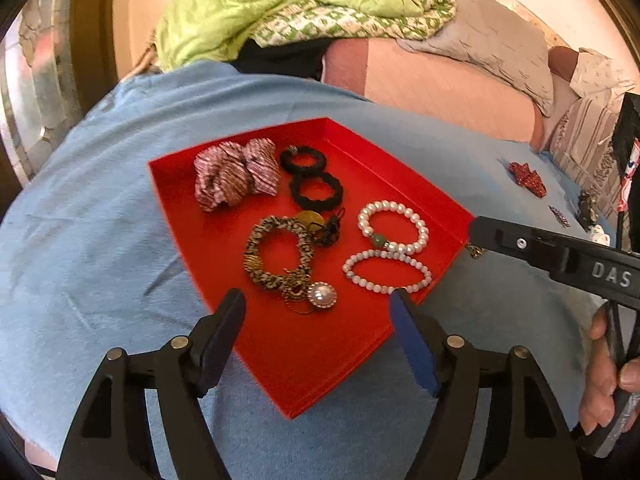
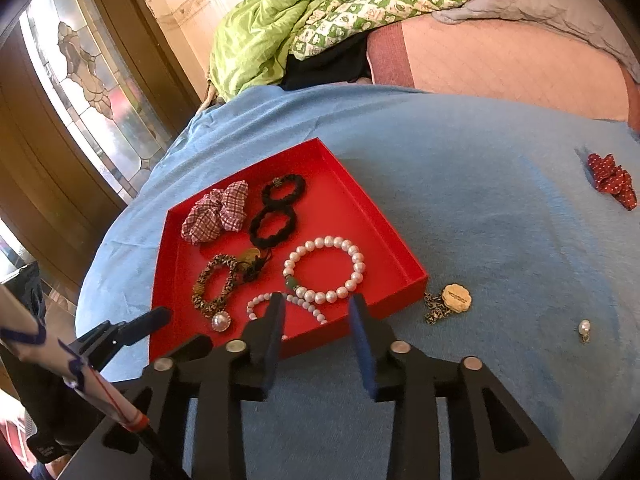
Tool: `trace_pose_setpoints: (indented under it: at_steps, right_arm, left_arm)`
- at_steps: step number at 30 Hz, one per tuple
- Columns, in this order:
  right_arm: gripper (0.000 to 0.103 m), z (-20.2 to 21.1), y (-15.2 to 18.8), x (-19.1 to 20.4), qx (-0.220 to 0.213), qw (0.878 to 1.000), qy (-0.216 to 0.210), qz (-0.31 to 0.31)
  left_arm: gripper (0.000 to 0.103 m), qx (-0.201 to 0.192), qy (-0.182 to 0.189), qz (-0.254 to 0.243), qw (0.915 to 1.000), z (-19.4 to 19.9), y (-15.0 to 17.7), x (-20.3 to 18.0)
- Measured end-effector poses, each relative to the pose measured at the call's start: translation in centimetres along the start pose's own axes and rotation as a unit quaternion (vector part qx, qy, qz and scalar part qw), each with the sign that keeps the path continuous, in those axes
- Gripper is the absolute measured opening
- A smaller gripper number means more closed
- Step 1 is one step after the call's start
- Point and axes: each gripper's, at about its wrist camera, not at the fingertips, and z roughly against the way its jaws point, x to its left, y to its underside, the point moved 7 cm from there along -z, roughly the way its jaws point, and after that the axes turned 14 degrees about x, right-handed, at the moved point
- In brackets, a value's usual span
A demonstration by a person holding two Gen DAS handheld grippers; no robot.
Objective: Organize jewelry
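The left hand-held gripper (image 1: 318,304) is held with its jaws spread wide above the near part of the red tray (image 1: 320,376), nothing being gripped. The right hand-held gripper (image 2: 316,308) is likewise seen parted and empty over the tray's near edge. Inside the tray, a pearl brooch (image 1: 321,295) and a leopard-print scrunchie (image 1: 276,252) are laid nearest, with two pearl bracelets (image 1: 392,226) beside them. Farther back, two black hair ties (image 1: 316,192) and a checked scrunchie (image 1: 236,176) are placed. The tray is set on a blue cloth (image 2: 480,200). Outside it, a gold tag on a chain (image 2: 456,298) lies just beside the tray's corner, a single pearl earring (image 2: 584,328) well apart, and a red dotted scrunchie (image 2: 612,180) farther off.
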Motion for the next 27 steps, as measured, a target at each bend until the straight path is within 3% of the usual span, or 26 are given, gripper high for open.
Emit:
trace_pose_setpoints:
  at_steps: [2,4,7,12,16,20,22,27]
  right_arm:
    - [0.055,0.3,0.3,0.0,0.0,1.0,0.004,0.003]
    - [0.06,0.5,0.7,0.0,0.003,1.0,0.01,0.009]
    - [0.072,0.7,1.2,0.0,0.012,1.0,0.023,0.014]
    - [0.077,1.6,2.3,-0.5,0.015,0.999,0.04,0.021]
    - [0.08,2.9,3.3,-1.5,0.011,0.996,0.079,0.034]
    - [0.081,5.9,5.5,-1.8,-0.024,0.991,0.119,0.062]
    - [0.083,7.5,6.4,-1.7,-0.05,0.986,0.136,0.077]
    - [0.092,11.5,9.4,-1.2,-0.123,0.973,0.164,0.106]
  left_arm:
    - [0.076,-0.011,-0.014,0.002,0.9998,0.5,0.2,0.0]
    - [0.094,-0.012,-0.035,0.009,0.9993,0.6,0.4,0.2]
    - [0.094,-0.018,-0.052,0.026,0.9981,0.8,0.6,0.7]
    - [0.094,-0.016,-0.06,0.055,0.9965,0.8,0.8,1.4]
    - [0.094,-0.053,-0.093,0.071,0.9917,2.9,0.7,1.3]
    - [0.095,-0.114,-0.109,0.082,0.9841,7.0,1.5,0.1]
    - [0.101,-0.129,-0.111,0.084,0.9818,8.6,2.1,-0.6]
    - [0.103,-0.116,-0.129,0.066,0.9826,10.4,4.0,-2.7]
